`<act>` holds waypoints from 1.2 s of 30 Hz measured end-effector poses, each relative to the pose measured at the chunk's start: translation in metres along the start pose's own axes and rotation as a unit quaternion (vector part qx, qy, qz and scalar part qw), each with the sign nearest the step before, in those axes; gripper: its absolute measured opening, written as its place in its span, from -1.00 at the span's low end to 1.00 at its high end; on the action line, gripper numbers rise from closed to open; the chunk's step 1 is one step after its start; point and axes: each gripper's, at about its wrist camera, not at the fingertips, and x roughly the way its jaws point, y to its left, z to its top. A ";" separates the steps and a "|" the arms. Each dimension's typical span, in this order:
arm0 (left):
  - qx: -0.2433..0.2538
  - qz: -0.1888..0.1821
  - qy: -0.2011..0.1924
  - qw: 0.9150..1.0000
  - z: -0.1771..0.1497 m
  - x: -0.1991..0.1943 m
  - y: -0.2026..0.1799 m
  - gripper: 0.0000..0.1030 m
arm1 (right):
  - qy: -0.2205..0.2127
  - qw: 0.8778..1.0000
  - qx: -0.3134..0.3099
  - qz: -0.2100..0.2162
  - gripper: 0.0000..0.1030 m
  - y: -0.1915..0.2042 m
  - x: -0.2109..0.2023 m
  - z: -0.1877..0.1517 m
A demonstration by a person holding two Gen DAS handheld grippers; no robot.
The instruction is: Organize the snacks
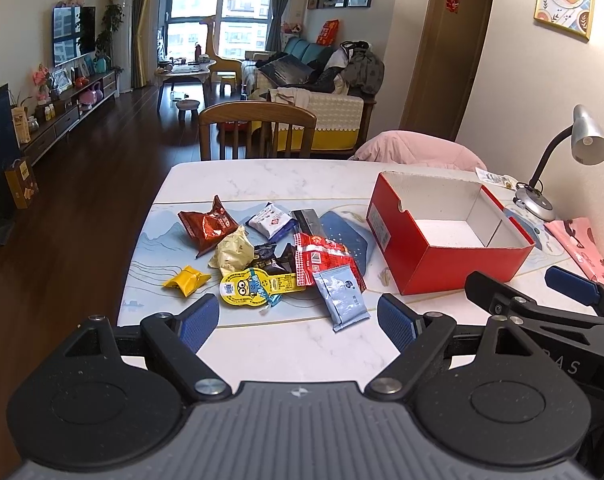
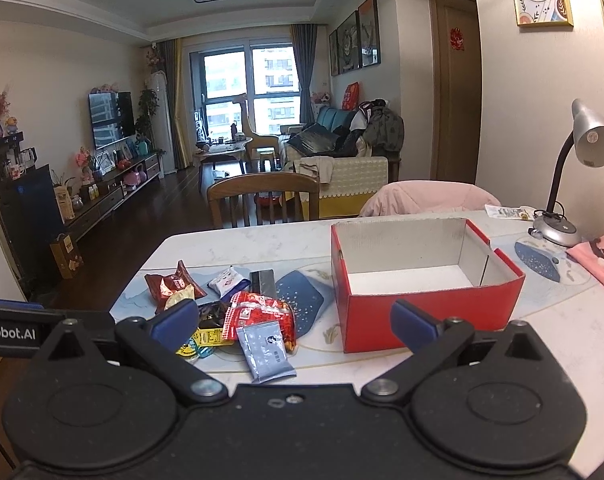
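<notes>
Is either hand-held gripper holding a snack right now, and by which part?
Nothing held: left hand-held gripper and right hand-held gripper are both open, empty.

Red box (image 1: pixel 458 258), white inside; yellow packet (image 1: pixel 187 280).

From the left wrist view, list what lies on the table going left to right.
Yellow candy wrapper → cream crinkled packet → red snack packet → open red box → desk lamp → pink bag.
</notes>
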 end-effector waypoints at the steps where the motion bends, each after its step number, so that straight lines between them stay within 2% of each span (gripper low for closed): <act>1: 0.000 0.000 0.000 1.000 0.000 0.000 -0.001 0.68 | 0.001 1.000 0.000 0.000 1.00 0.000 0.000 0.000; 36: 0.005 -0.007 0.005 1.000 0.002 -0.003 0.013 0.68 | 0.012 1.000 -0.005 -0.009 1.00 0.004 0.002 0.005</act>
